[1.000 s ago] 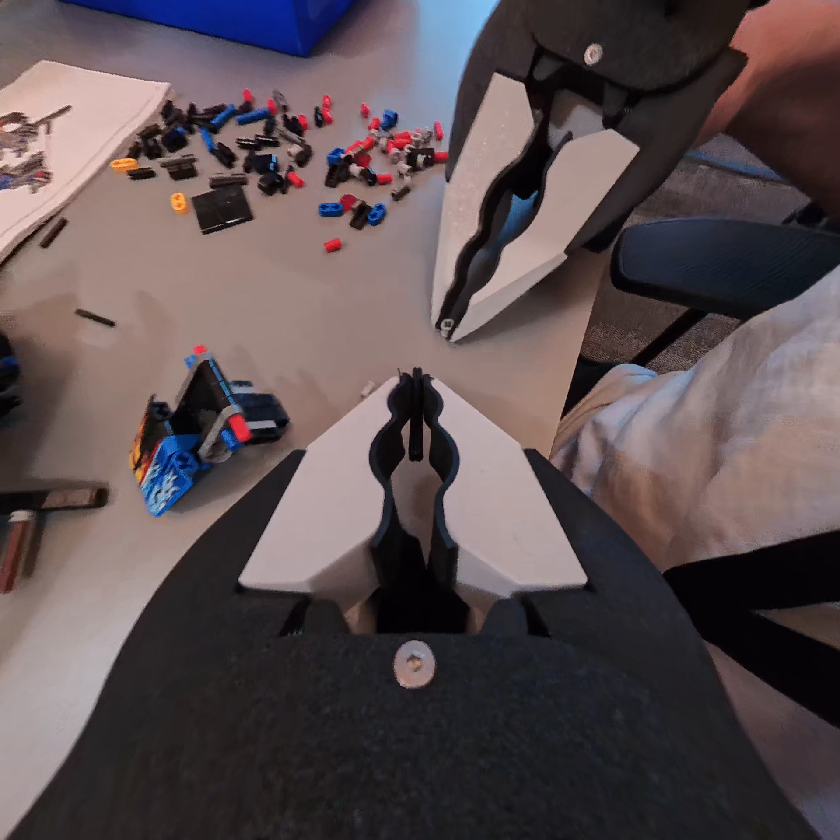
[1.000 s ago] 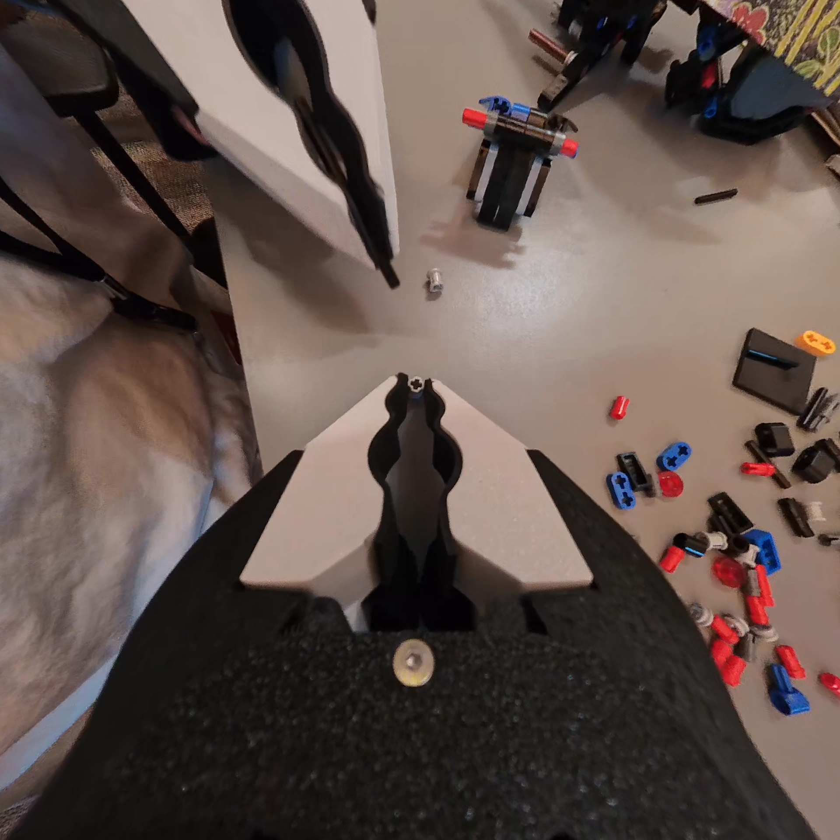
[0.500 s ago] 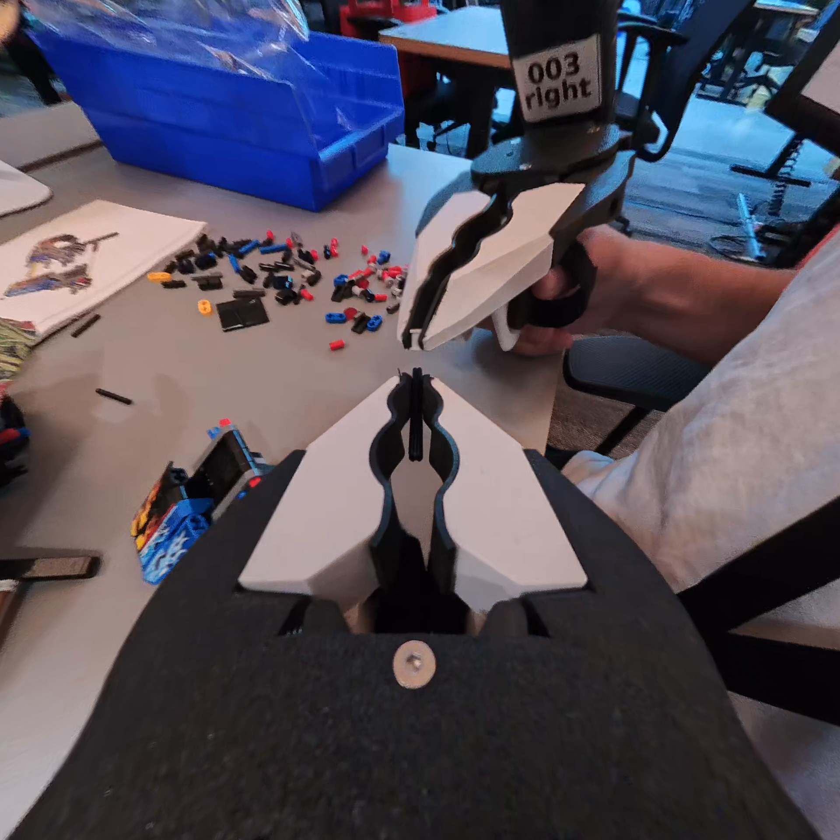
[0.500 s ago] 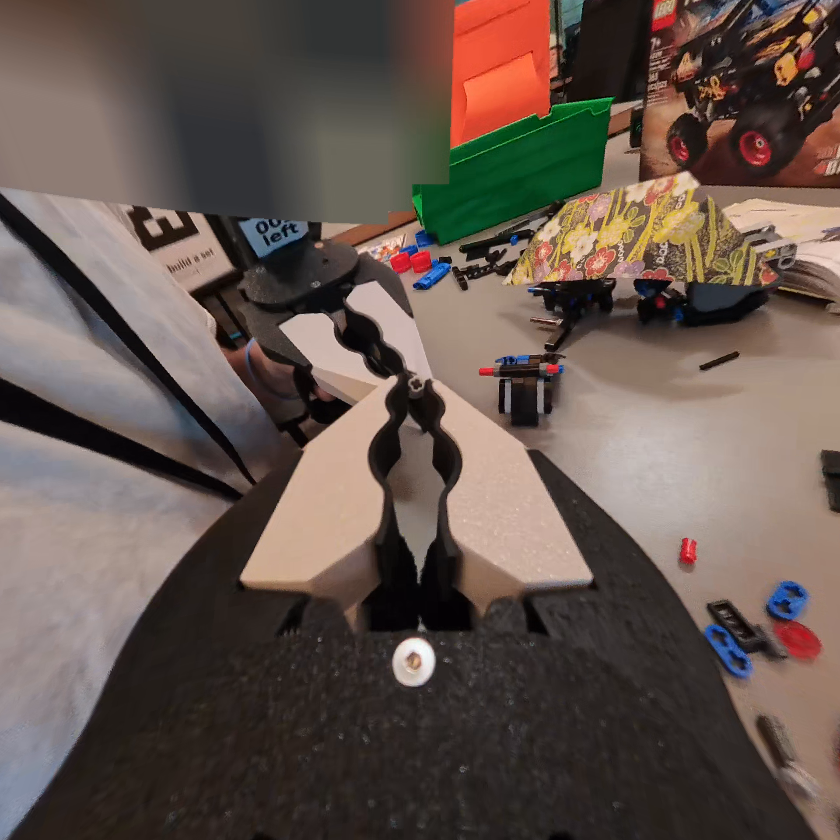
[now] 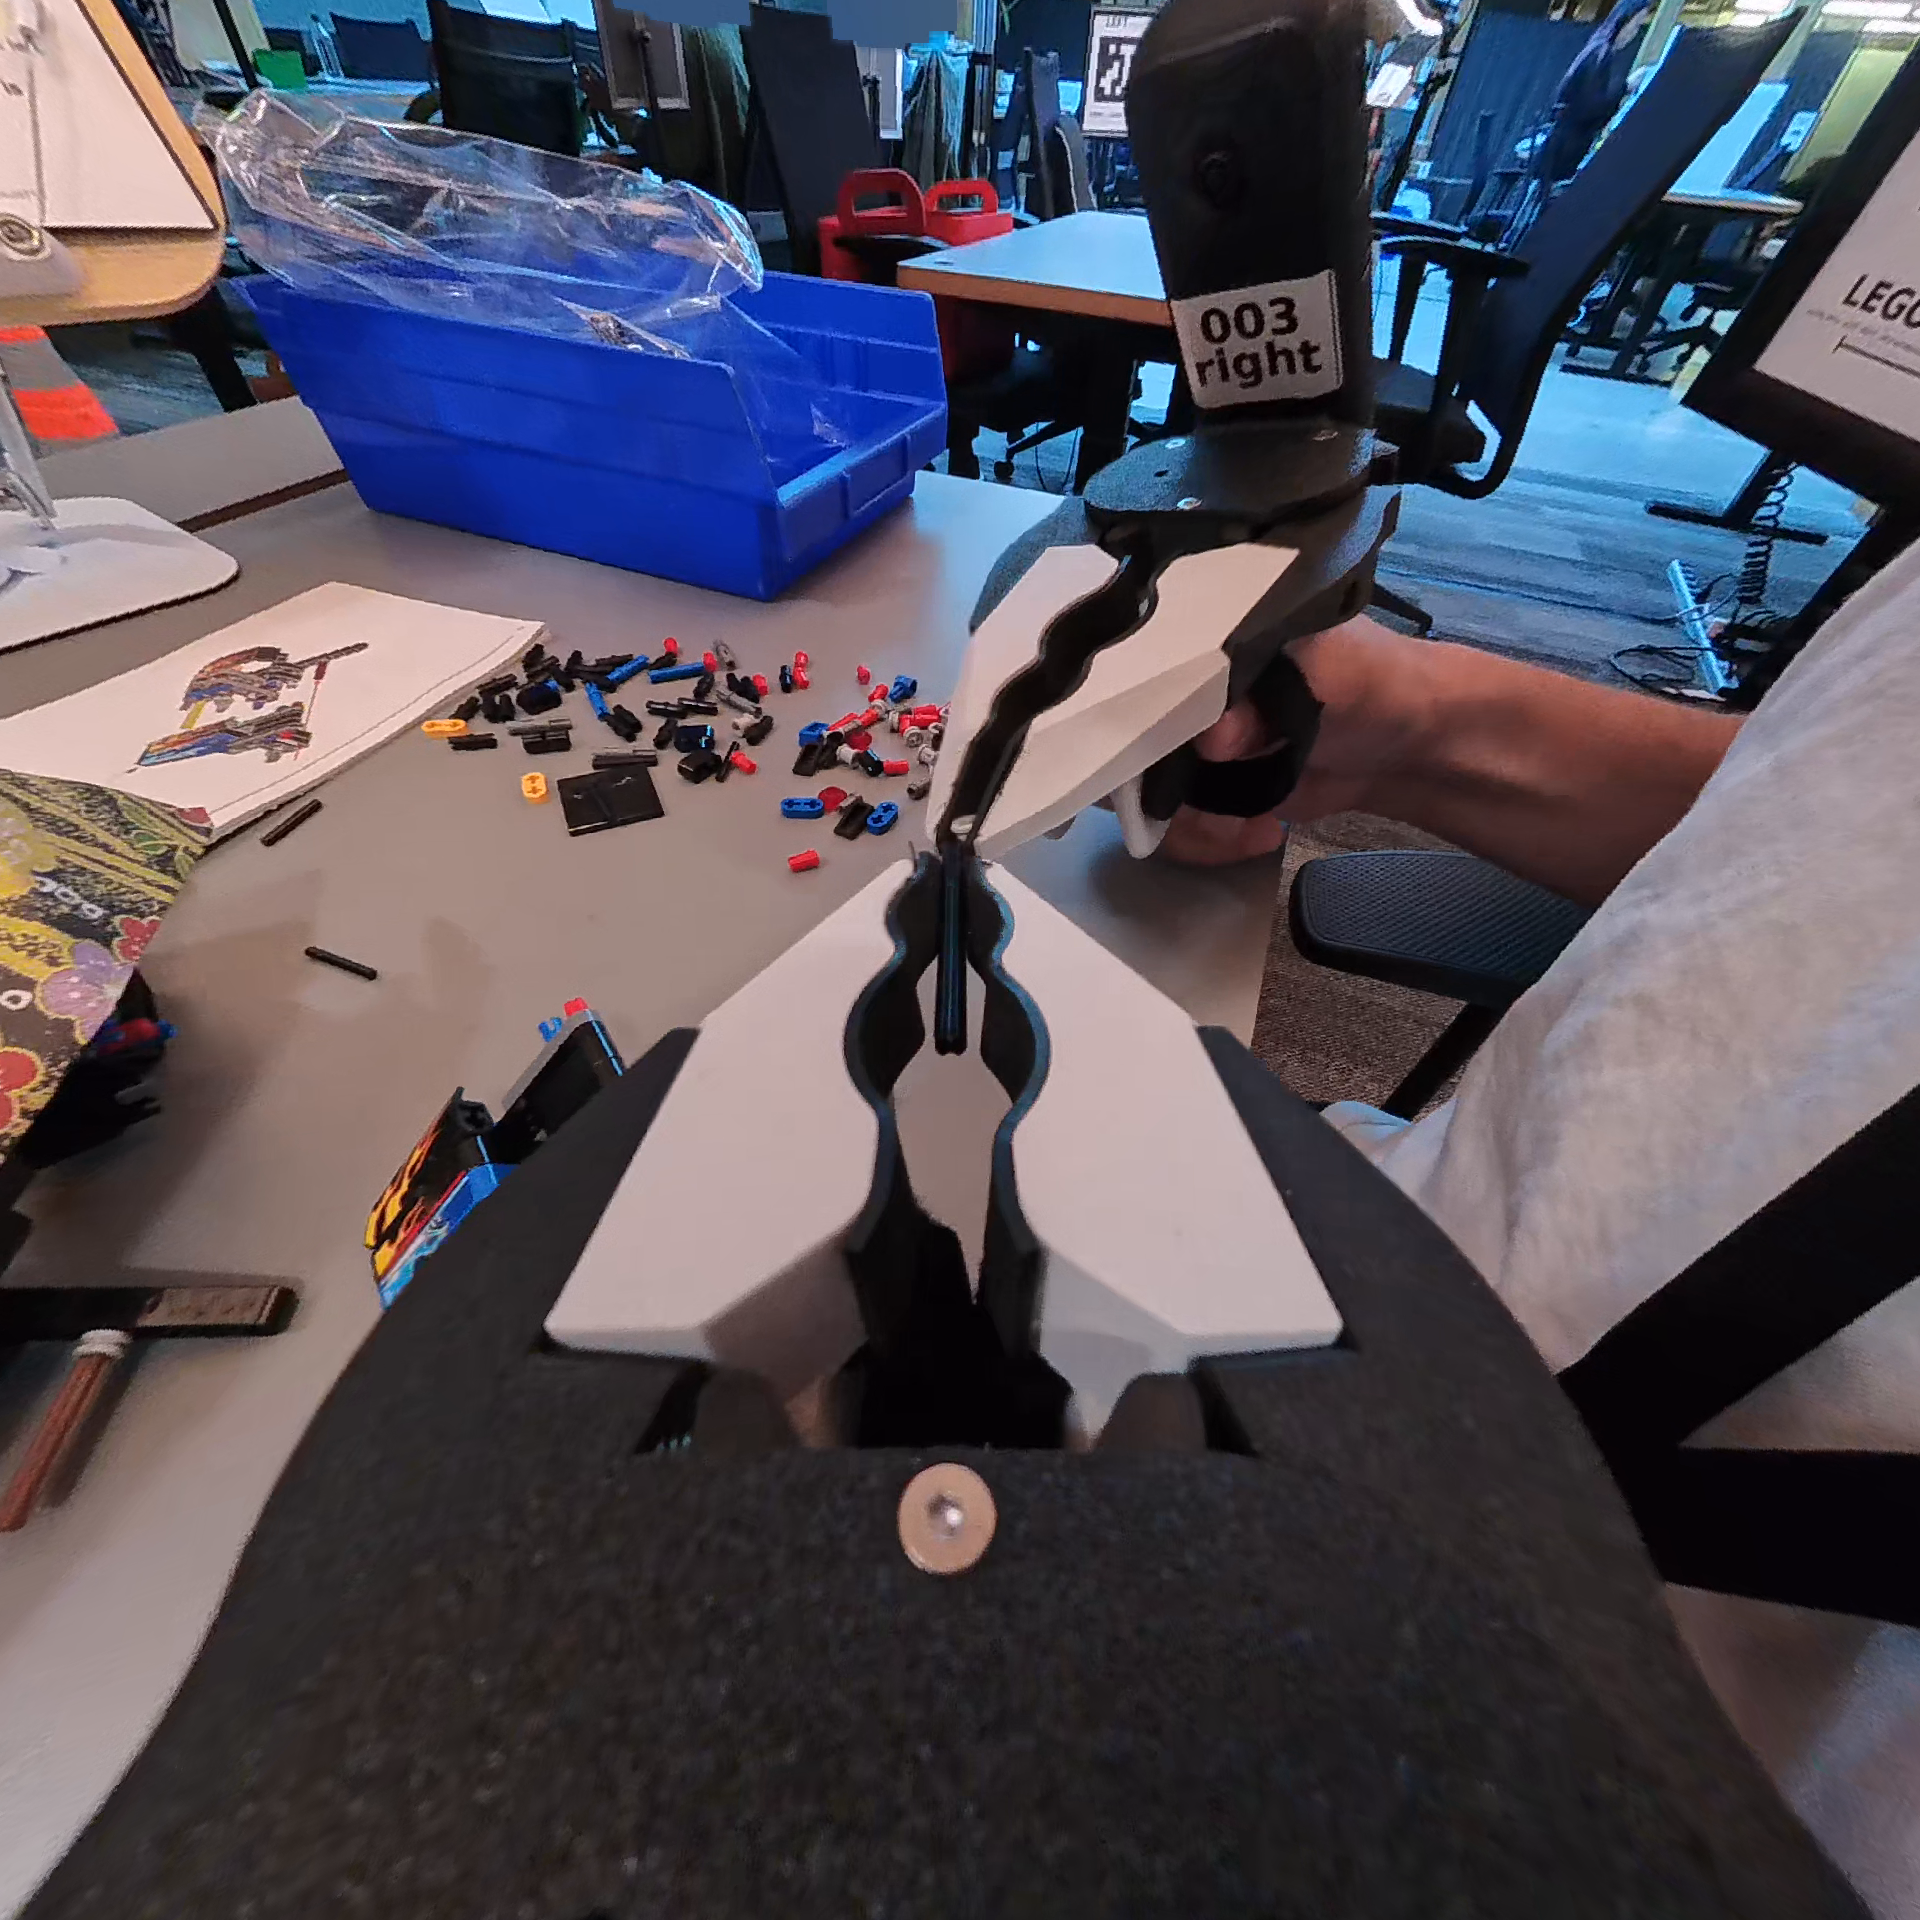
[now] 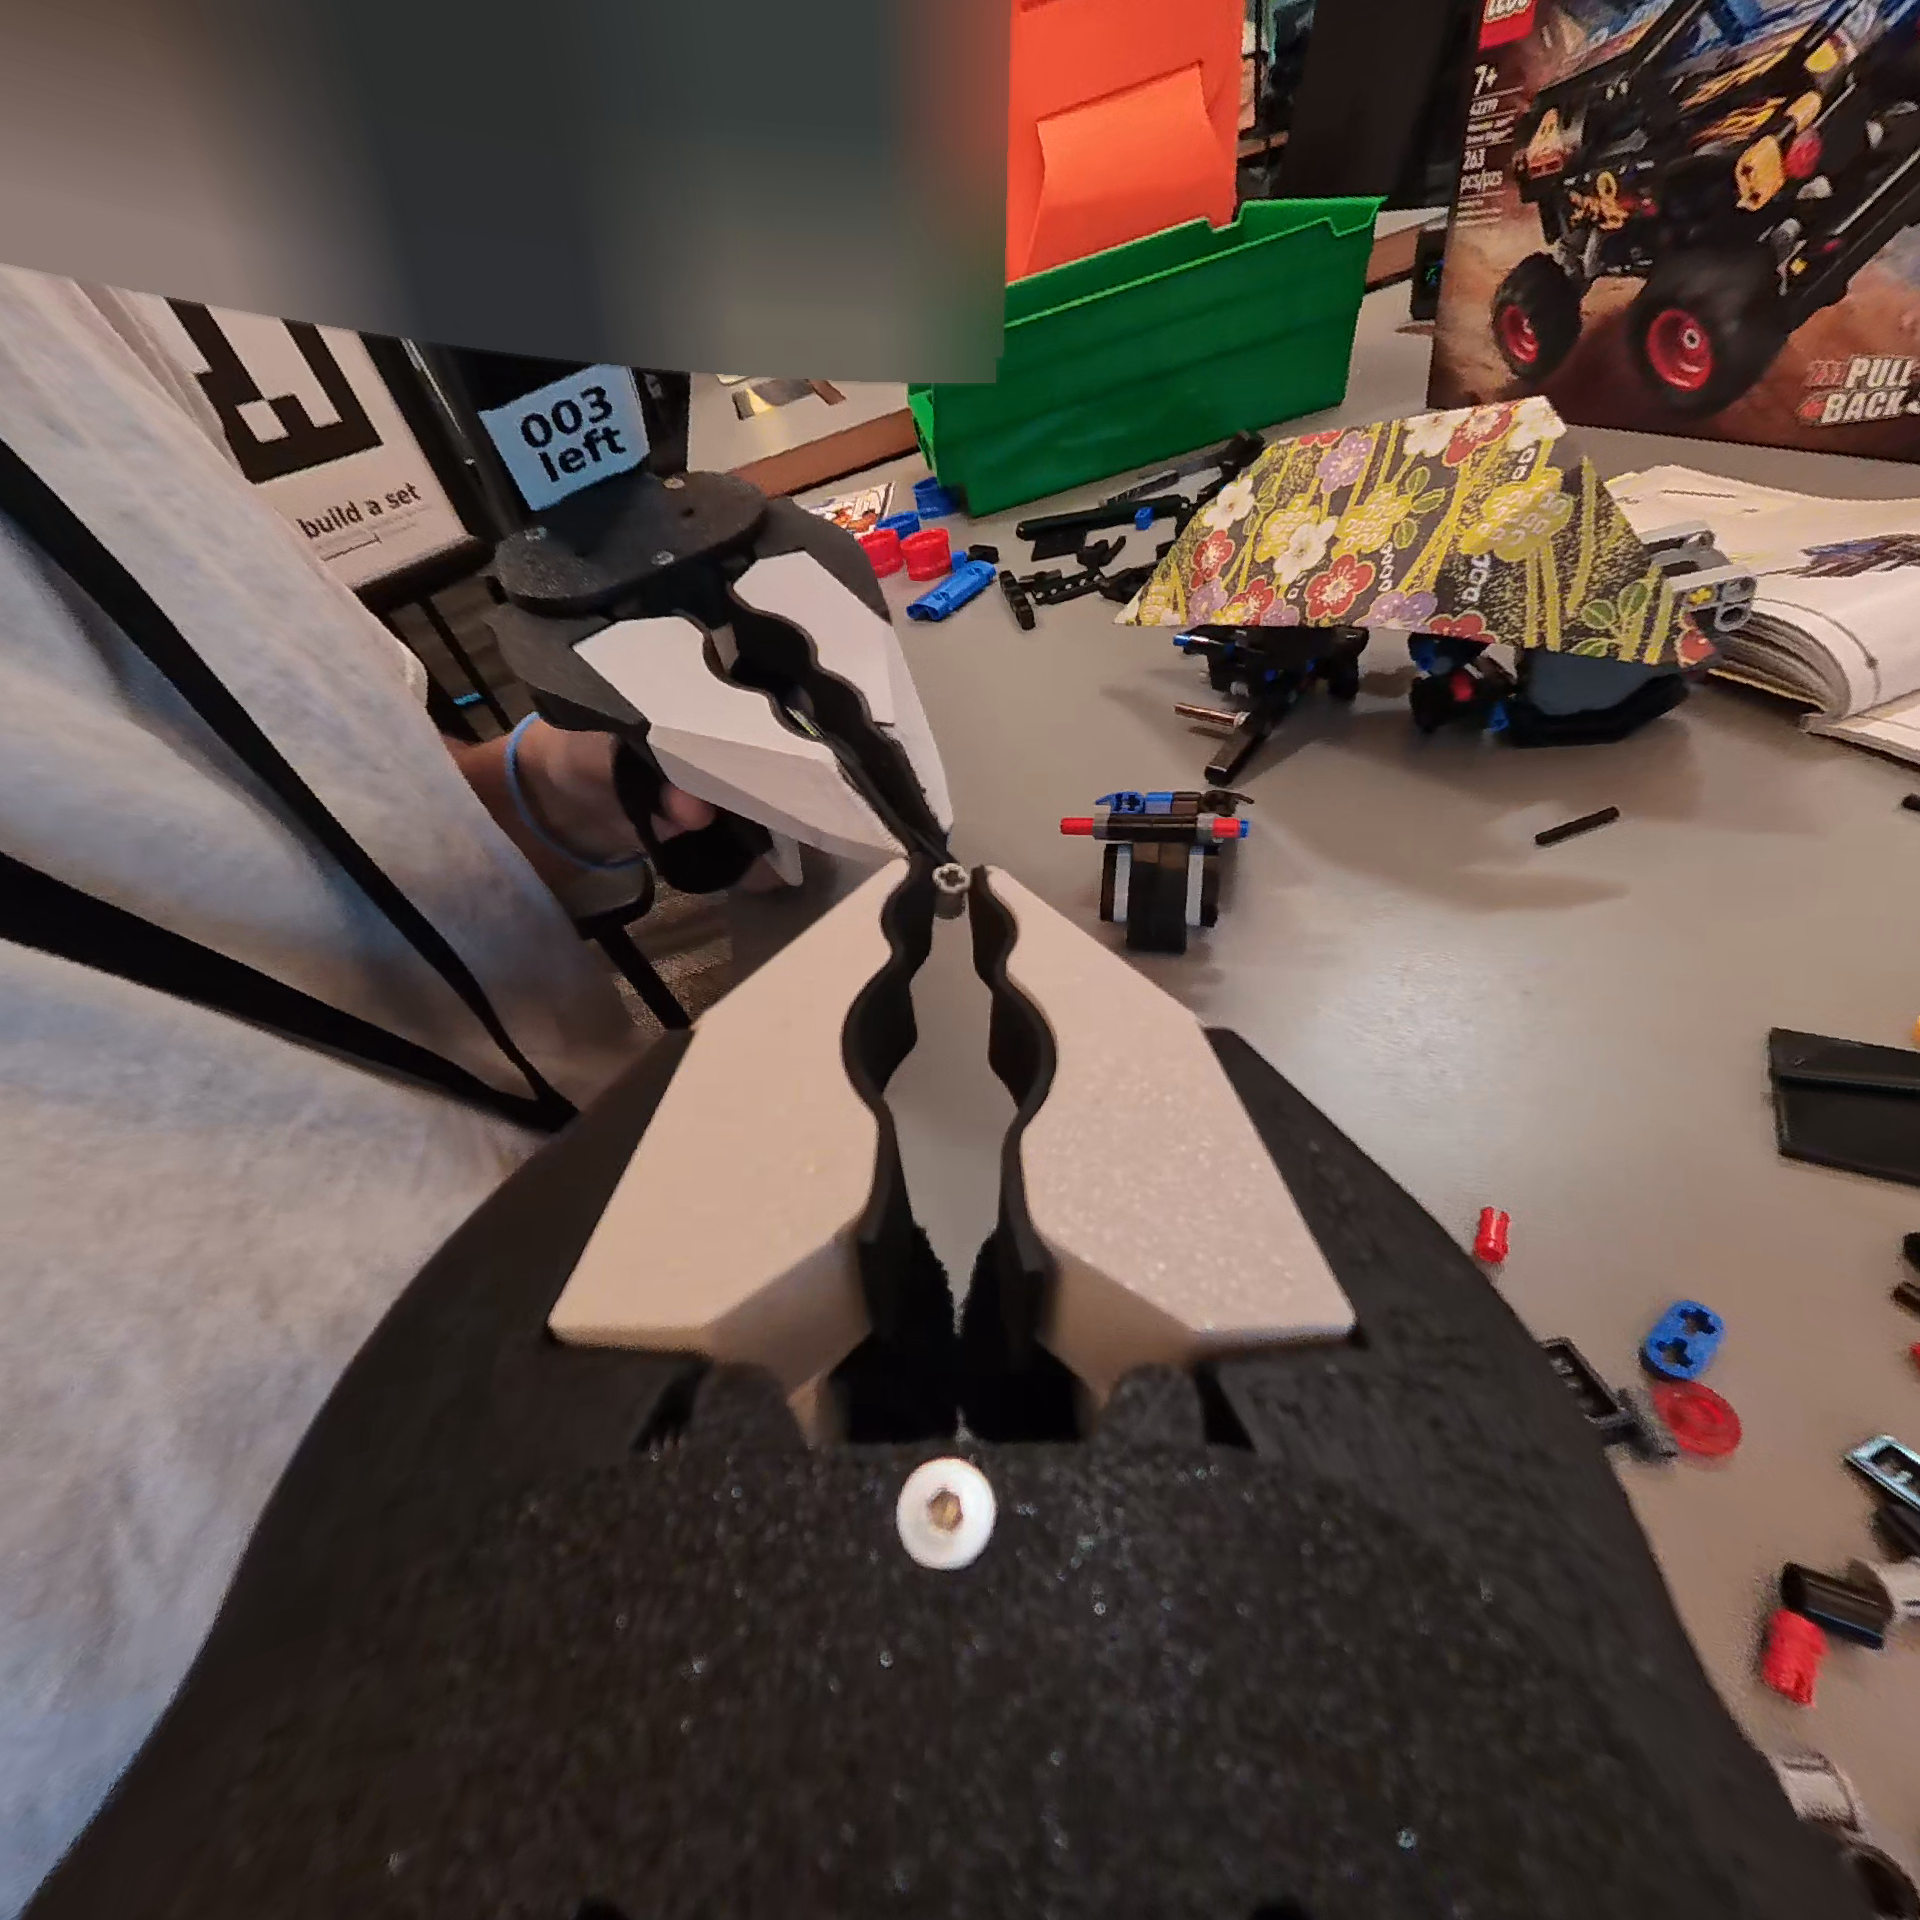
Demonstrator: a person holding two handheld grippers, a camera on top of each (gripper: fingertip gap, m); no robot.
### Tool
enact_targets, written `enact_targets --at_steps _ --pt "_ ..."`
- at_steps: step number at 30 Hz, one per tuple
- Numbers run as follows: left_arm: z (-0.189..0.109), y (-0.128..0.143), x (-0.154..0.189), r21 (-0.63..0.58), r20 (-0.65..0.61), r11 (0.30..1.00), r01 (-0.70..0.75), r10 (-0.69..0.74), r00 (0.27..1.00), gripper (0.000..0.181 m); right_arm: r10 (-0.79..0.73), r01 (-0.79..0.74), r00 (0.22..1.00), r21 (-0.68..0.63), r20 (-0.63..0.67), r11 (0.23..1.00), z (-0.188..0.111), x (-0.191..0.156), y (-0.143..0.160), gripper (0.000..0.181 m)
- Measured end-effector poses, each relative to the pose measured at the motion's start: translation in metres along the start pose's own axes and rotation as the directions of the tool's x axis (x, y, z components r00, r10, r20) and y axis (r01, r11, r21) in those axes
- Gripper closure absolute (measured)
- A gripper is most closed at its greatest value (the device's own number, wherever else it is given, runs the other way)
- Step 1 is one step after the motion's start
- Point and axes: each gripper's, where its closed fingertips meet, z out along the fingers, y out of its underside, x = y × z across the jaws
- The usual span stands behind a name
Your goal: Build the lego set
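My left gripper is shut on a thin black axle that runs along its jaws. My right gripper is shut on a small grey bush with a cross hole, held at its tip. The two tips meet above the table's near edge, and the bush sits right at the axle's end. The right gripper shows in the left wrist view, the left gripper in the right wrist view. A small blue, black and red sub-assembly lies on the table, also in the left wrist view.
Loose small bricks are scattered beyond the grippers. A blue bin with a clear bag, an instruction booklet, a green bin, a floral cloth over a partly built model and the set's box stand around. A chair armrest lies beside the table. The grippers are tip to tip, or close to it.
Both grippers have risen from the table and tilted up to level. Their tips have come together, bringing the grey bush to the end of the black axle.
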Motion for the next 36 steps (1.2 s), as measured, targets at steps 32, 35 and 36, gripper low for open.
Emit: enact_targets --at_steps 32,35,36 --pt "-0.001 -0.009 0.011 0.045 -0.021 0.998 -0.042 0.043 0.999 0.178 0.023 -0.027 0.995 0.05 0.093 0.998 -0.009 -0.008 -0.012 0.176" --pt "-0.002 -0.009 0.01 0.045 -0.02 0.998 -0.043 0.044 0.999 0.178 0.023 -0.027 0.996 0.045 0.091 0.999 -0.011 -0.007 -0.011 0.176" --pt "-0.002 -0.009 0.01 0.046 -0.023 0.998 -0.041 0.042 0.999 0.179 0.021 -0.024 0.996 0.035 0.091 0.999 -0.01 -0.007 -0.009 0.176"
